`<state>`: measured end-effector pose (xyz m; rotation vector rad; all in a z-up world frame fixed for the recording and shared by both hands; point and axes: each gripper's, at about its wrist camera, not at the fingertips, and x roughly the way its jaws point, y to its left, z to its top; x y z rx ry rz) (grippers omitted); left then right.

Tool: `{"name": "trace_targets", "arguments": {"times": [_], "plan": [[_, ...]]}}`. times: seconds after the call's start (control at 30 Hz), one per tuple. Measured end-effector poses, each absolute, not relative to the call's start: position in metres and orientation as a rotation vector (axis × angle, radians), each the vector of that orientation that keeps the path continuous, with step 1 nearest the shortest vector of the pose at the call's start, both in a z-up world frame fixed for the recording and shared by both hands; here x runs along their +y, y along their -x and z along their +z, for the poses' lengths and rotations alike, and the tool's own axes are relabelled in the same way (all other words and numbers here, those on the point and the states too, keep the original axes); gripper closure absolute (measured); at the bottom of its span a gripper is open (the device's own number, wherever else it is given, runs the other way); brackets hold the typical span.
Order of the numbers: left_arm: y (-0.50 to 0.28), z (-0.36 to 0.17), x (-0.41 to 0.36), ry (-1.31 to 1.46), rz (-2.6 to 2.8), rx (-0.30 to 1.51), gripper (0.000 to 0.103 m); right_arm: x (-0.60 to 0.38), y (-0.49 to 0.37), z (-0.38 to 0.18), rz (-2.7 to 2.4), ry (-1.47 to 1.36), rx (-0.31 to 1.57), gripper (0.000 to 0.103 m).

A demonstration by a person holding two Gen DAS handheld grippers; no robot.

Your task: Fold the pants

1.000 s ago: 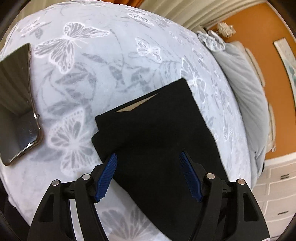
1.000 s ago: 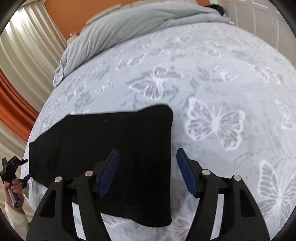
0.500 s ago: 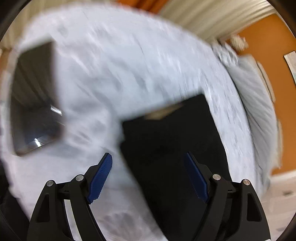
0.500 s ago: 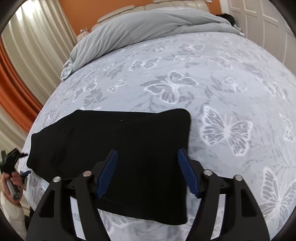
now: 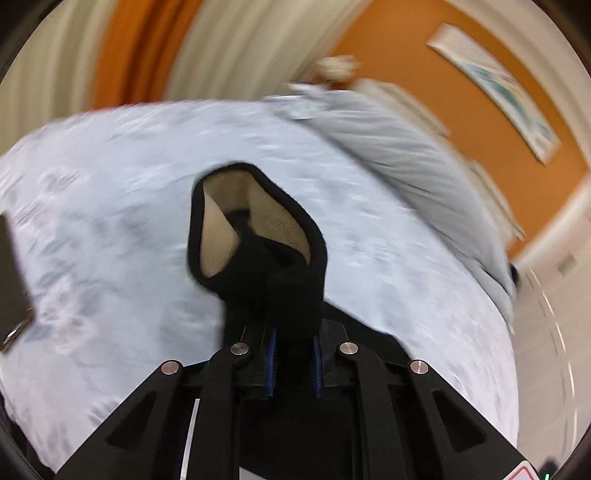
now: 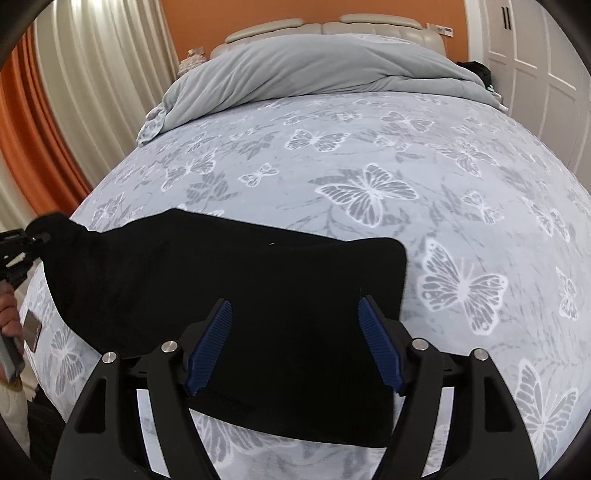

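We see a bed covered by a pale grey bedspread (image 6: 369, 155) printed with white butterflies; on its near left part lie black pants (image 6: 240, 295), folded into a broad flat band that runs from the left edge toward the middle. In the right wrist view our right gripper (image 6: 293, 341) hovers over the near right end of the pants, its blue-padded jaws spread wide with black cloth showing between them; we cannot tell whether the pads touch the fabric. At the far left of that view the left gripper (image 6: 16, 251) pinches the left end of the pants, which rises there into a small peak off the bedspread; a bare hand (image 6: 9, 314) shows below it, and a dark phone (image 6: 31, 328) lies on the bedspread just beside that hand. In the left wrist view, which is blurred, our left gripper (image 5: 293, 363) has its blue pads pressed close together on a bunched end of the pants (image 5: 273, 273); the cloth stands up ahead of the jaws and gapes open, showing a tan fleecy lining (image 5: 218, 236). A rumpled grey duvet (image 6: 314, 66) is heaped at the far end of the bed against a cream padded headboard (image 6: 325, 26); behind it is an orange wall, with cream and orange curtains (image 6: 74, 92) on the left and white panelled doors (image 6: 535, 55) on the right.
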<state>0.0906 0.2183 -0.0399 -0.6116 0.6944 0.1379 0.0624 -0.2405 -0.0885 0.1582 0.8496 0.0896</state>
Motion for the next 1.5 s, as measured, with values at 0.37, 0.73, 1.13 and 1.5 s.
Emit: {"name": "trace_targets", "arguments": {"times": [0.37, 0.73, 1.13, 1.5], "plan": [[-0.074, -0.070, 0.010, 0.113, -0.216, 0.797, 0.091, -0.294, -0.055, -0.090, 0.014, -0.269, 0.857, 0.033], [0.011, -0.097, -0.073, -0.273, -0.318, 0.572, 0.017, -0.288, -0.060, -0.083, 0.194, -0.425, 0.859, 0.027], [-0.002, -0.060, 0.013, -0.153, -0.138, 0.529, 0.017, -0.182, -0.113, -0.114, 0.482, -0.389, 1.042, 0.023], [-0.053, -0.076, 0.125, 0.038, 0.076, 0.740, 0.017, -0.142, -0.141, -0.138, 0.465, -0.397, 1.027, 0.059]]}}
